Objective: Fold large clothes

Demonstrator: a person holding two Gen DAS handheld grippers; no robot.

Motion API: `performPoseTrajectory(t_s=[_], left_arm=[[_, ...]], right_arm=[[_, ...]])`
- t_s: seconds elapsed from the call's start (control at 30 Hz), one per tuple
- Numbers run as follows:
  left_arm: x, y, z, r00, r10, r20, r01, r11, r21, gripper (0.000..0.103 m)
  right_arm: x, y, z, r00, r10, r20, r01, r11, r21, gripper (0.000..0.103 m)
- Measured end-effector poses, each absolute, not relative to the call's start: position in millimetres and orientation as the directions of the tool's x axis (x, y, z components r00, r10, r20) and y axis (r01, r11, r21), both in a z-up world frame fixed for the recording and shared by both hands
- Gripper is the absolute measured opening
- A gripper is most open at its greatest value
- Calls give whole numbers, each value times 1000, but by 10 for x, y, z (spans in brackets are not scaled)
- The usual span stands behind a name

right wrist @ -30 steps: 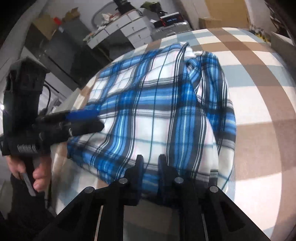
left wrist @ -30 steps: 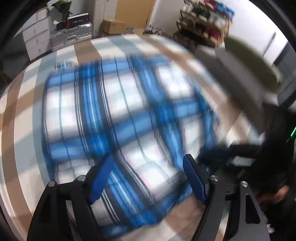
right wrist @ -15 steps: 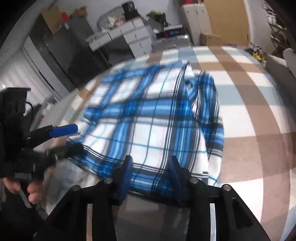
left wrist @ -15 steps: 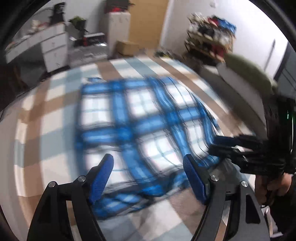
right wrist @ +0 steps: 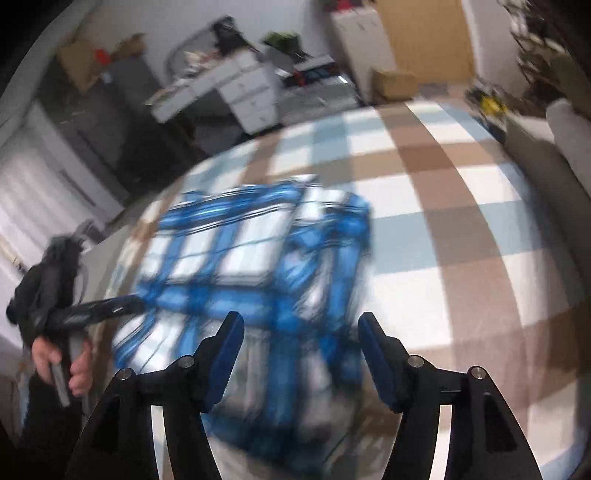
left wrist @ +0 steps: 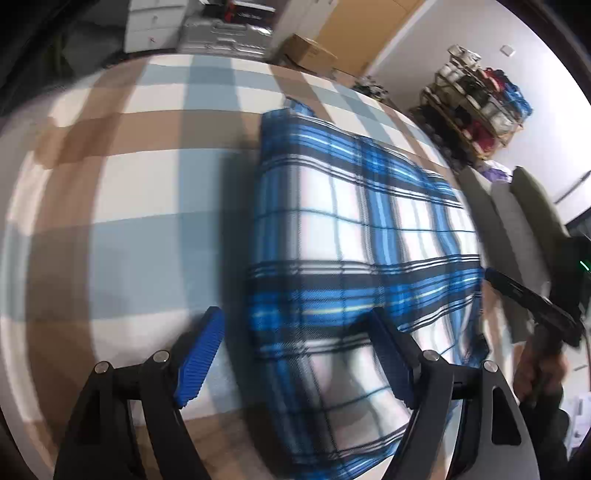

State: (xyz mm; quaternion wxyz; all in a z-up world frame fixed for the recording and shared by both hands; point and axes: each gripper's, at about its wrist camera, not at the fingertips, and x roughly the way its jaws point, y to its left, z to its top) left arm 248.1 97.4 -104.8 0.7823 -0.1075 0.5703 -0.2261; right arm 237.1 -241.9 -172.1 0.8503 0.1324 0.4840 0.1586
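A blue, white and black plaid garment (left wrist: 354, 258) lies folded into a rectangle on a checked bed cover (left wrist: 147, 192). My left gripper (left wrist: 295, 362) is open and empty, above the garment's near left edge. My right gripper (right wrist: 299, 350) is open and empty, above the near edge of the garment (right wrist: 258, 266), which is blurred in that view. The right gripper also shows at the right edge of the left wrist view (left wrist: 535, 306). The left gripper shows at the left of the right wrist view (right wrist: 92, 314).
The cover (right wrist: 461, 221) has brown, pale blue and white squares. White drawers (right wrist: 251, 92), a silver suitcase (left wrist: 225, 33) and a cardboard box (left wrist: 306, 50) stand beyond the bed. A cluttered shelf (left wrist: 476, 96) and grey cushions (left wrist: 517, 221) are on the right.
My right gripper has opened and let go of the garment's edge, then pulled back. My left gripper stayed open and swung left, so the garment now sits to the right.
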Motion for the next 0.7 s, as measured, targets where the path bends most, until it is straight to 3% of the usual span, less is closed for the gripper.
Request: performPoseTrajectory(t_s=[0.17,0.3,0.37,0.47,0.57,0.7], left_arm=[[2574,770,-1046,181,-491,-852,285,856,-432,75],[2533,694,-1011,180,-509,-842,309,842,-443,69],[2454,641,-936,187,-520,-833,335,831,-444,55],[2323,558,-851,191,-519,-833,368,825,-429,55],[2341,599,-899,206,-461,-863,371,853,-368,55],[2396,770,-935,201,-451,-870,337,865,-371,57]], right_arm=[[2832,-2420,-2065,306,480,-822,-59,872,487,67],[2920,-2288,-2107,257,593,-763,-73,799,596,68],[2874,-2057,-2069,257,553,-793,-139,833,536,67],[2747,-1792,-2019,242,536,-809,-228,842,490,64],[2677,-1792,-1996,216,549,-807,-248,830,499,53],[2641,-2105,-1945,229,566,-792,-194,824,533,53]])
